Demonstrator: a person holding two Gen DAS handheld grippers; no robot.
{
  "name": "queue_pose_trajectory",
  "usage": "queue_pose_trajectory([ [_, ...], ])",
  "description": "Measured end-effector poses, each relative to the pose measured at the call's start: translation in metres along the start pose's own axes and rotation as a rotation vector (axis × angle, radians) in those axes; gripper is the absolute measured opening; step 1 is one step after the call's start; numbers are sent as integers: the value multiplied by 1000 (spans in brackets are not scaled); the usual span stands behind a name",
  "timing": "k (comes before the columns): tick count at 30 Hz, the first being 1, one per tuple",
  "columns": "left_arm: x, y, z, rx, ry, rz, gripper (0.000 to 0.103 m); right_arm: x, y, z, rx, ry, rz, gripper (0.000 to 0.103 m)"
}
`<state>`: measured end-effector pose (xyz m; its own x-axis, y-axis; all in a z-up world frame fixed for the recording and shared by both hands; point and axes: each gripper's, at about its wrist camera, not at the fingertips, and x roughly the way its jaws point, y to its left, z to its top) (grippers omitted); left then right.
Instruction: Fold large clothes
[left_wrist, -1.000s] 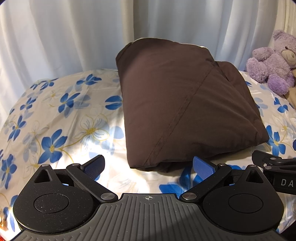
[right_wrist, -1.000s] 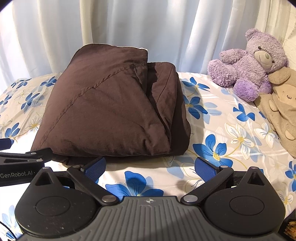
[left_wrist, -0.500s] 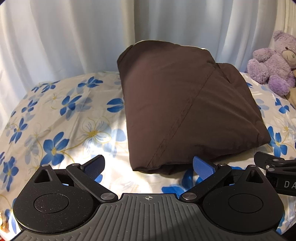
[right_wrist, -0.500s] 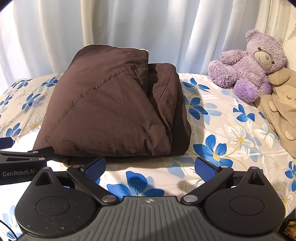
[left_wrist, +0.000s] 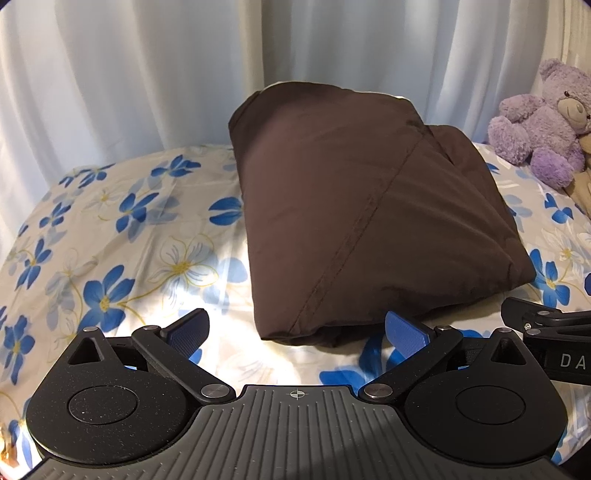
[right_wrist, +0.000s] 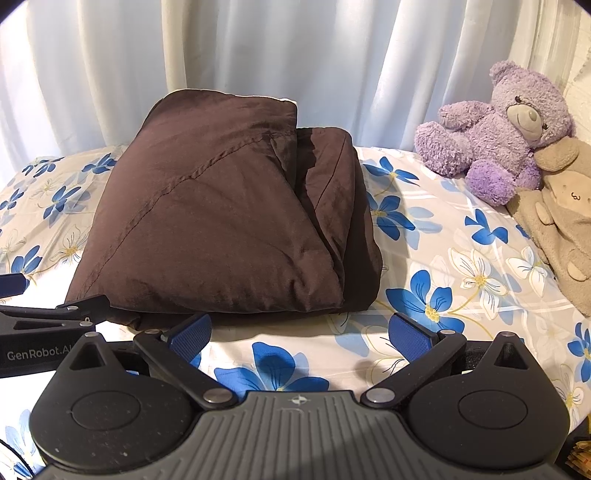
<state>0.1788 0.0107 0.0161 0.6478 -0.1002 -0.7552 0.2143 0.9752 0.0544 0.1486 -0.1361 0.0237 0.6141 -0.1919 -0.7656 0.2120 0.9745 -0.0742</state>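
On the bed (right_wrist: 461, 236), spread with a pale sheet printed in blue and white flowers, lies the folded dark brown garment (right_wrist: 221, 229), seen also from the left wrist view (left_wrist: 362, 229). It forms a thick rectangular bundle near the middle of the bed, its far end raised against the white curtain (right_wrist: 295, 55). A stitched seam runs diagonally across its top layer, and on its right side a second folded layer shows beneath the upper one.

Left claw (left_wrist: 295, 328): fingers spread wide apart, holding nothing. Its blue pads (left_wrist: 190, 330) sit low over the sheet, just in front of the near edge of the garment; the right-hand pad appears to lie close to that edge, though contact cannot be judged. Part of the other tool enters at the lower right of this view.

Right claw (right_wrist: 301, 332): fingers likewise wide apart and empty, poised over the sheet just before the near right corner of the bundle. Its left pad (right_wrist: 190, 334) lies close to the garment's front edge; the right pad stands over bare sheet. The black arm of the left tool, lettered "GenRobot.AI", shows at the left edge of this view.

Well to the right of the garment, a purple teddy bear (right_wrist: 502, 133) sits against the curtain, and a beige plush toy (right_wrist: 554, 206) leans beside it, the two touching.
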Motion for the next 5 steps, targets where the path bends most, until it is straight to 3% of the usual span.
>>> queue_pose_trajectory([
  [5, 0, -1, 0, 4, 1, 0, 103, 0, 0, 0, 0, 0, 0, 102],
])
